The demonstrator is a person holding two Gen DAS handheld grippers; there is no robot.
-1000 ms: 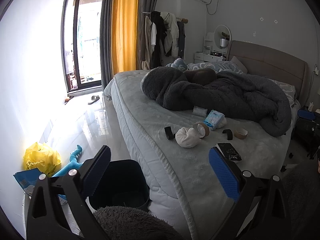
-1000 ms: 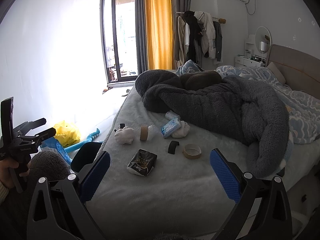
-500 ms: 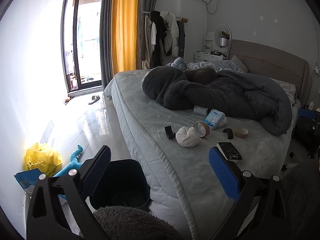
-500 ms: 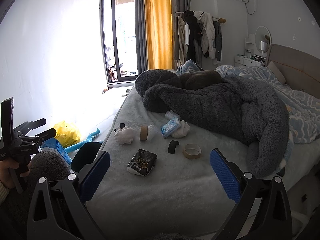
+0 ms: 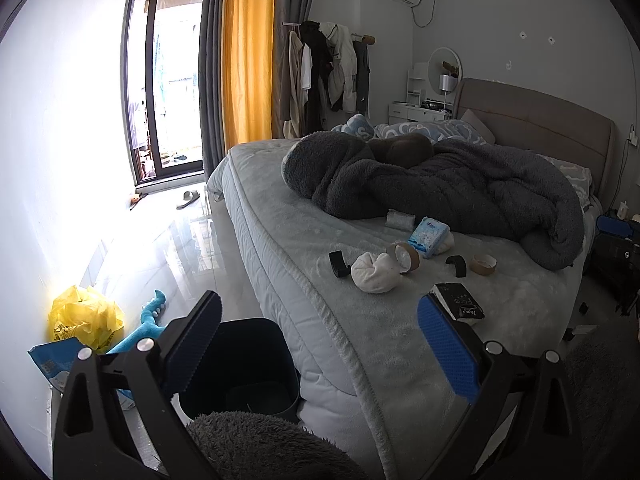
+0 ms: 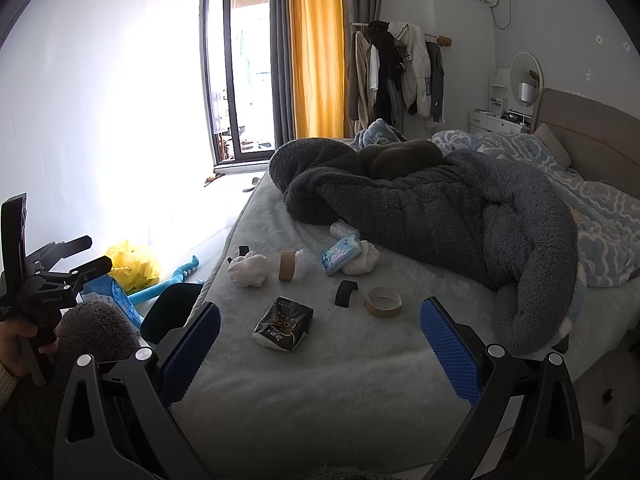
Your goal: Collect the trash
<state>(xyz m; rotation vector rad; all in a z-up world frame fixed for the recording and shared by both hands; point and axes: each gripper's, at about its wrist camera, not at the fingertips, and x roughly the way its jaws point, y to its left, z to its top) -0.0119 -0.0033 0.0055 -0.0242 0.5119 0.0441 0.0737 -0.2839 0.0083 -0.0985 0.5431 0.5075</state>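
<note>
Both grippers hang wide open and empty, my right gripper (image 6: 320,344) over the foot of the bed (image 6: 320,392), my left gripper (image 5: 320,344) by the dark bin (image 5: 240,364) on the floor beside the mattress. Nearest my right fingers lies the black packet (image 6: 283,323); I judge it the first pick, so I come down square over it and close across its short side, since it looks soft and may fold. White lettering shows on it, too small to read surely. Beyond sit the black clip (image 6: 345,293) and tape ring (image 6: 383,301), then the white wad (image 6: 248,269), cardboard roll (image 6: 287,265) and blue tissue pack (image 6: 340,255), print illegible, against the grey blanket (image 6: 420,208).
</note>
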